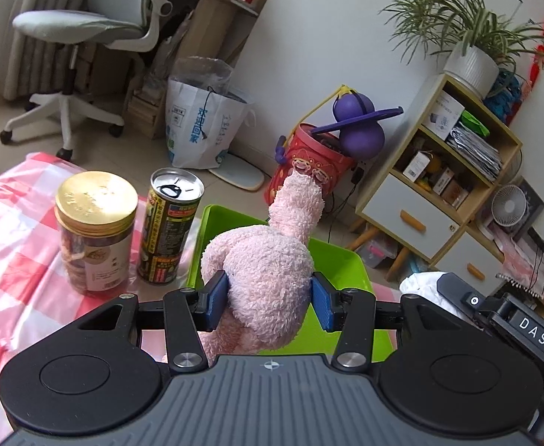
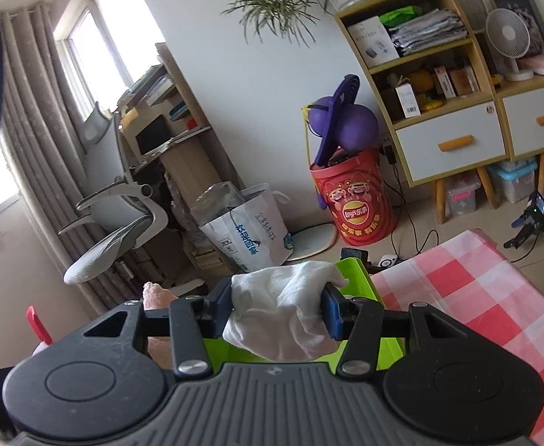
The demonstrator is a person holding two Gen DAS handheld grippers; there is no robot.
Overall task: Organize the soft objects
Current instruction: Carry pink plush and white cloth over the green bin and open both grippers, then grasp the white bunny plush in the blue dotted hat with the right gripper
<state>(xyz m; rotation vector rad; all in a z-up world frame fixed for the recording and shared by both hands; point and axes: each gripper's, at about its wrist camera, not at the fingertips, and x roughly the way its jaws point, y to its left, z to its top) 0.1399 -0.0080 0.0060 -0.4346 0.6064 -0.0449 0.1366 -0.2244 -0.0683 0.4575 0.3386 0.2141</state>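
Note:
My left gripper (image 1: 268, 299) is shut on a pink plush toy (image 1: 272, 260) and holds it over the green bin (image 1: 346, 264) on the checked tablecloth. My right gripper (image 2: 279, 306) is shut on a white cloth (image 2: 286, 308) and holds it above the same green bin (image 2: 357, 271). The white cloth and right gripper also show at the right of the left wrist view (image 1: 424, 286). A bit of the pink plush shows at the left of the right wrist view (image 2: 154, 291).
A gold-lidded jar (image 1: 95, 234) and a drink can (image 1: 169, 226) stand on the red-and-white tablecloth (image 1: 7, 230) left of the bin. Beyond the table are an office chair (image 1: 86, 26), a white bag (image 1: 205, 126), a red Lay's bucket (image 2: 357, 200) and a shelf cabinet (image 2: 439, 93).

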